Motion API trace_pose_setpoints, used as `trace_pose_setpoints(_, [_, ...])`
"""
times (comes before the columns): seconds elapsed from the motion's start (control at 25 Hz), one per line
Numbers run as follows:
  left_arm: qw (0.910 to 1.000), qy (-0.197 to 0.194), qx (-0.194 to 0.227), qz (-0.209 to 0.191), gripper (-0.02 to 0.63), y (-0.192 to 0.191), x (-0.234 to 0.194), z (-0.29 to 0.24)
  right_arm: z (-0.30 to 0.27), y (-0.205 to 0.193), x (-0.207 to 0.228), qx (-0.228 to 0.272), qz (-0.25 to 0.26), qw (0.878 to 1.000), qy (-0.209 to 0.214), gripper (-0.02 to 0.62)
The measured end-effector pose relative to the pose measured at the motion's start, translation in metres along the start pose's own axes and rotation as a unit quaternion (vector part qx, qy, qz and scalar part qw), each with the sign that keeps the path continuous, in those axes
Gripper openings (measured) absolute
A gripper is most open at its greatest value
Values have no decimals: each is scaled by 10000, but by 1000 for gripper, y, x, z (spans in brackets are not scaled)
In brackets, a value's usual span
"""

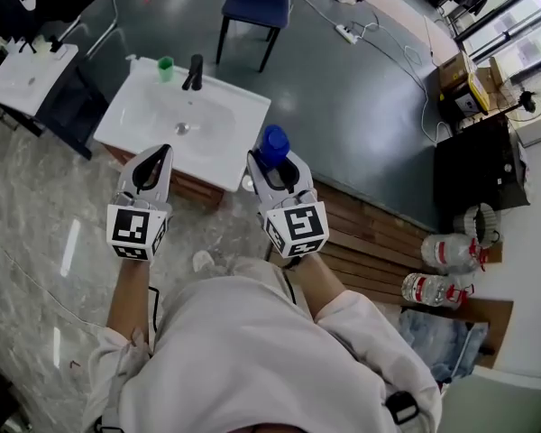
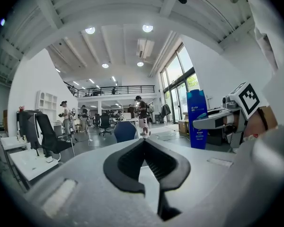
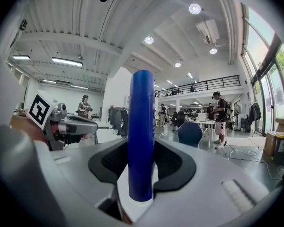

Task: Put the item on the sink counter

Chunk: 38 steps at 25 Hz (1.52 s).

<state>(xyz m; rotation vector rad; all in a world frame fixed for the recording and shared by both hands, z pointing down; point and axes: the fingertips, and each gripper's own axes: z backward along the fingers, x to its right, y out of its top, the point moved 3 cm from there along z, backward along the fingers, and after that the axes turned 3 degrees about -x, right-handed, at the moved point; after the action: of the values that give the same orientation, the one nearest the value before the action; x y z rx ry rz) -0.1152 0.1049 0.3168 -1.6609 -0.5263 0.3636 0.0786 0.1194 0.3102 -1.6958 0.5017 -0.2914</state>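
Note:
A tall blue bottle [image 1: 272, 142] stands upright between the jaws of my right gripper [image 1: 272, 164], which is shut on it. Seen in the right gripper view, the blue bottle [image 3: 141, 136] fills the middle, with the black pads [image 3: 173, 164] pressed on its sides. The white sink counter [image 1: 225, 147], with a black faucet [image 1: 195, 72] and a green cup [image 1: 166, 69], lies just beyond both grippers. My left gripper [image 1: 165, 151] hangs over the counter's near edge, tips together and nothing in it. In the left gripper view its jaws [image 2: 144, 141] meet, and the blue bottle [image 2: 197, 119] shows at the right.
A blue chair [image 1: 252, 3] stands behind the counter. A second white basin [image 1: 27, 75] is at the far left. Large water bottles [image 1: 442, 251] lie on wooden boards to the right, by a black cabinet [image 1: 473, 174]. Cables and a power strip [image 1: 347, 32] lie on the grey floor.

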Motion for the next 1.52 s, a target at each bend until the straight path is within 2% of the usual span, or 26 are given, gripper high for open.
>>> trace_pose_setpoints(0.48, [9999,-73,-121,99,-2,-20,-43,-60,-79,-17,28,-143,-38,9998,94,158])
trace_pose_setpoints(0.76, [9998,-44,-177,80,-2,-21,-63,-119,-140,-26,64,-161,-40,9994,300,158])
trace_pose_setpoints(1.08, [9993,120,-343,120,-2,-31,-73,-175,-207,-54,104,-233,-33,9976,647,158])
trace_pose_setpoints(1.52, [9976,209,-621,200,-2,-75,-109,-224,-287,-100,119,-374,-65,9958,837,158])
